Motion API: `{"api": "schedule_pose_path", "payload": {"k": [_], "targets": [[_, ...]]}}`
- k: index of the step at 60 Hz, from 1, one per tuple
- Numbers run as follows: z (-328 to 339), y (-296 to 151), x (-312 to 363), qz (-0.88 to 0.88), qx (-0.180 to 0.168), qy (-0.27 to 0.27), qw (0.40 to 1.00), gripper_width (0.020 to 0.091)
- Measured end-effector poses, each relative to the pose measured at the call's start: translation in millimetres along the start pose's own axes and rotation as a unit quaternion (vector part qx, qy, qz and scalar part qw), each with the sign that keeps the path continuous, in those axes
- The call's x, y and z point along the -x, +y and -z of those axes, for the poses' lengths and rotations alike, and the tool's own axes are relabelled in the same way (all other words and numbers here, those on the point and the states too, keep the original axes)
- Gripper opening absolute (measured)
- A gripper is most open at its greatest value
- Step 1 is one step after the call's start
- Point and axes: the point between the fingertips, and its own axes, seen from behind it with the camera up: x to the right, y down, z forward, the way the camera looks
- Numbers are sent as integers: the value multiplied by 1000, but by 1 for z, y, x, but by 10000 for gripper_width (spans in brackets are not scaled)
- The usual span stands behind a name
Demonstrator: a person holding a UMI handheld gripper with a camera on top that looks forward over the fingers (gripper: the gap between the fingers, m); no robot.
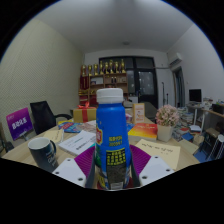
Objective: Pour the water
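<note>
A pale room fills the upper frame, with a white ceiling (110, 22) and a shelf (103, 82) of small colourful items at centre, just above mid-height. A cluttered table (172, 152) stretches across the lower half, papers (77, 141) at its left. In the centre stands the blue bottle (112, 140) with a white cap (110, 96), held upright. The gripper (112, 172) at bottom centre has closed narrowly on it, both magenta pads (139, 160) pressing its sides. Lower left sits a dark mug (43, 153); right of centre, a small potted plant (166, 120).
</note>
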Motion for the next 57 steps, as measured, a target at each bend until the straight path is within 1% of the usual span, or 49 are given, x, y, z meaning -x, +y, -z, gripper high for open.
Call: {"api": "schedule_pose_path", "payload": {"k": [1,3,5,6,7,9,10,12,19,24,26,30,31,32,39,46,47,49,57], "targets": [[-3,-1,-1,-1,1,1,1000,579],[-1,0,-1,-2,2,3,1000,601],[2,1,-1,-3,3,2,1000,641],[4,2,-2,-4,4,4,1000,675],[6,2,-3,-5,6,6,1000,694],[11,3,-3,-7,7,6,1000,799],[15,4,-2,-8,6,6,1000,833],[24,4,-5,-8,7,4,1000,853],[57,6,-3,-2,11,0,1000,839],[82,-1,10,1,9,-5,1000,839],[109,-4,5,5,8,-6,1000,839],[144,-12,9,13,2,-7,1000,838],[142,-15,15,14,2,-6,1000,840],[161,-17,13,17,2,-8,1000,839],[222,-25,23,12,1,-11,1000,839],[284,-33,39,0,-5,-28,1000,843],[279,-33,44,0,-9,-30,1000,839],[301,-37,45,3,-14,-33,999,837],[355,-42,50,8,-20,-28,999,840]]}}
